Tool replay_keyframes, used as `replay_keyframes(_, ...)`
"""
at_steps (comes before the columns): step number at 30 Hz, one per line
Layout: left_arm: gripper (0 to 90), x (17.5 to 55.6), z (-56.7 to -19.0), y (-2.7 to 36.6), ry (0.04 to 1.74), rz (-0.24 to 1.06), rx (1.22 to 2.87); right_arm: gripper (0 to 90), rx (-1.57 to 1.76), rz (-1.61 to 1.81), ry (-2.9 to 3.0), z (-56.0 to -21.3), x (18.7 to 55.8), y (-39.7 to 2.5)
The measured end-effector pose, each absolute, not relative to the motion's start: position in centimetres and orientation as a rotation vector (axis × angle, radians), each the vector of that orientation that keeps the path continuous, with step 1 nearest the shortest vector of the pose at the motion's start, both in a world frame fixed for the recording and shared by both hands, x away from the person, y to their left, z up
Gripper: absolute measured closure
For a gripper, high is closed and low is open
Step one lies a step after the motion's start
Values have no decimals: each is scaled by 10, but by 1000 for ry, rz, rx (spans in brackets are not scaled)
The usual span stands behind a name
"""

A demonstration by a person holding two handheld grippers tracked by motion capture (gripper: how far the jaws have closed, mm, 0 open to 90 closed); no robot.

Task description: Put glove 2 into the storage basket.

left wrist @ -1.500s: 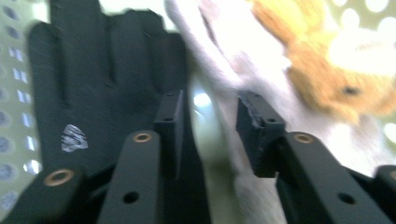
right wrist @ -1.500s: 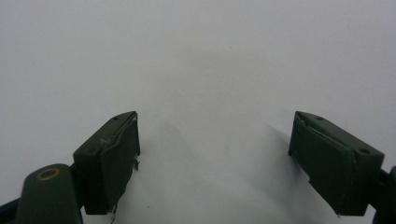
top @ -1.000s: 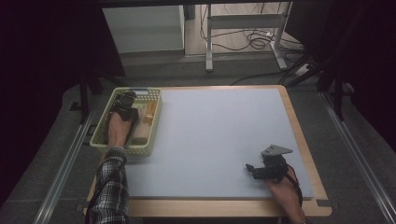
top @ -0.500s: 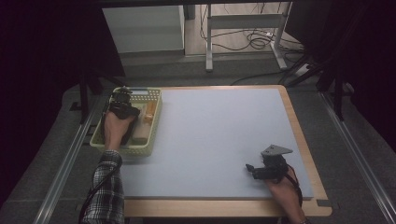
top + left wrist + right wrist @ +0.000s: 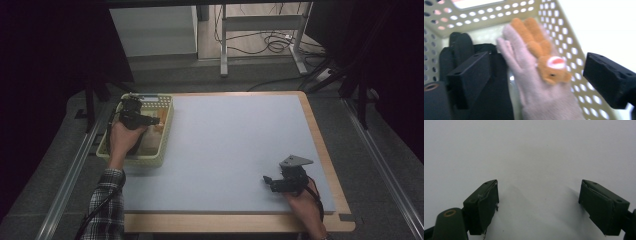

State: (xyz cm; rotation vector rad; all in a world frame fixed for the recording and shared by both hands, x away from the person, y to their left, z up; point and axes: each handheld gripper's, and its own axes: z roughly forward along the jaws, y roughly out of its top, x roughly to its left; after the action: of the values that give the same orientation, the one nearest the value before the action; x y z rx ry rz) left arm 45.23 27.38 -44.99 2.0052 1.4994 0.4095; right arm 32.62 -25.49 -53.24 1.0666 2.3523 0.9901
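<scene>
Left gripper [image 5: 534,82], jaws spread, poised over pink glove [image 5: 529,82] lying between them in the basket [image 5: 564,37] | black glove [image 5: 461,50] beside its left jaw | nothing gripped yet, lifting remains | right gripper [image 5: 537,202] spread, idle on table [image 5: 536,150]

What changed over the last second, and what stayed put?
The left gripper moved toward the far end of the basket, jaws open over the pink glove and black glove, gripping nothing. The right gripper stayed open on the table.
</scene>
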Motion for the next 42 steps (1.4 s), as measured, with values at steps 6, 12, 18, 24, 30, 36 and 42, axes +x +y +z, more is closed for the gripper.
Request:
replay_keyframes(6, 35, 439, -442, 265, 1416, 417, 2035, 160, 1065, 991, 2351, -532, 326, -255)
replay_keyframes(12, 33, 427, -438, 258, 1353, 416, 2060, 160, 1065, 990, 2352, -532, 326, -255)
replay_keyframes(18, 30, 414, -435, 250, 1287, 421, 2069, 160, 1065, 991, 2351, -532, 326, -255)
replay_keyframes(24, 26, 403, -436, 241, 1230, 428, 2084, 160, 1065, 991, 2351, -532, 326, -255)
replay_keyframes(30, 25, 393, -438, 232, 1186, 432, 2090, 160, 1065, 991, 2351, -532, 326, -255)
replay_keyframes(36, 23, 384, -440, 217, 1126, 431, 2115, 160, 1065, 991, 2351, -532, 326, -255)
replay_keyframes(42, 22, 377, -441, 205, 1078, 431, 2133, 160, 1065, 988, 2352, -532, 326, -255)
